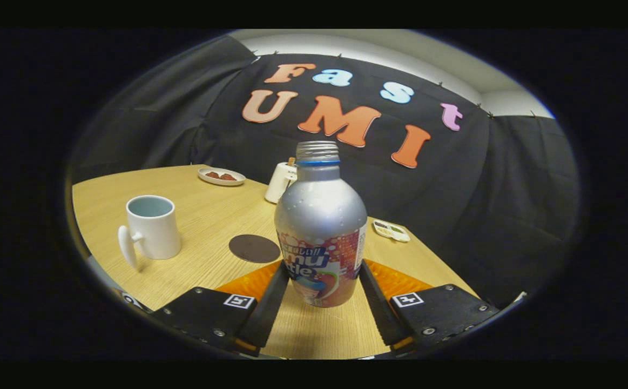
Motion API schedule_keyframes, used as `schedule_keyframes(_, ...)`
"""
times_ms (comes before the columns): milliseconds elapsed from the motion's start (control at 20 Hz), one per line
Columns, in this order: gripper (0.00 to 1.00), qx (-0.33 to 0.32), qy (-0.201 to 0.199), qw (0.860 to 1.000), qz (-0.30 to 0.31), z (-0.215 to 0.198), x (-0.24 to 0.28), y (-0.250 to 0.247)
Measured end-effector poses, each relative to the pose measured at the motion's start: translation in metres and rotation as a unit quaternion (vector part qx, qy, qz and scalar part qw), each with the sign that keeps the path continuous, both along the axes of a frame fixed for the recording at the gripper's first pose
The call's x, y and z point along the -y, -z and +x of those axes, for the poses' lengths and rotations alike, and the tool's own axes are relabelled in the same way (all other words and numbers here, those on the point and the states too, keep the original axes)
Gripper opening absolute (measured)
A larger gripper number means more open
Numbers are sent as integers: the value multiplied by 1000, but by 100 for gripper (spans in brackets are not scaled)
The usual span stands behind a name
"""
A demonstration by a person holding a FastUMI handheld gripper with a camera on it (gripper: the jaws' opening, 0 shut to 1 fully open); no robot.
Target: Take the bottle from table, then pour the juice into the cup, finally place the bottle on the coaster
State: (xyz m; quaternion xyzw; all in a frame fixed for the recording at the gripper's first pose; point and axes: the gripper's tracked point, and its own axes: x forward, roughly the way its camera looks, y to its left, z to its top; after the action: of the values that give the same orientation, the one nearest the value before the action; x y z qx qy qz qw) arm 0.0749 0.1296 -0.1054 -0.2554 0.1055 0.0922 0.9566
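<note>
The gripper (322,278) held the bottle (321,232) between both fingers, low on its label, above the table (206,227). The uncapped bottle could tip and spill early. Beyond waited the coaster (254,248), then the cup (152,227).

— What sort of place is this?
— A staged recording booth: black cloth wall (508,205) hangs behind a light wooden table (211,216).
— And on the table?
— Household props: a white ceramic mug (152,227), a small white plate of snacks (221,176) beyond it.
</note>
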Motion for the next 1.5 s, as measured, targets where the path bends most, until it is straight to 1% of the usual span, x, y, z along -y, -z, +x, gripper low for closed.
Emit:
schedule_keyframes(250,76,34,-35,996,-80,1,-28,-15)
schedule_keyframes(500,76,55,-60,986,-144,6,-52,-21)
schedule_keyframes(650,76,70,-70,976,-194,9,-63,-24)
schedule_keyframes(900,76,106,-89,947,-289,11,-77,-29)
schedule_keyframes(1050,76,123,-96,930,-334,12,-84,-31)
schedule_keyframes(1300,76,152,-103,892,-414,23,-90,-36)
schedule_keyframes(1400,76,154,-109,881,-433,23,-92,-34)
schedule_keyframes(1500,76,158,-110,874,-446,24,-91,-36)
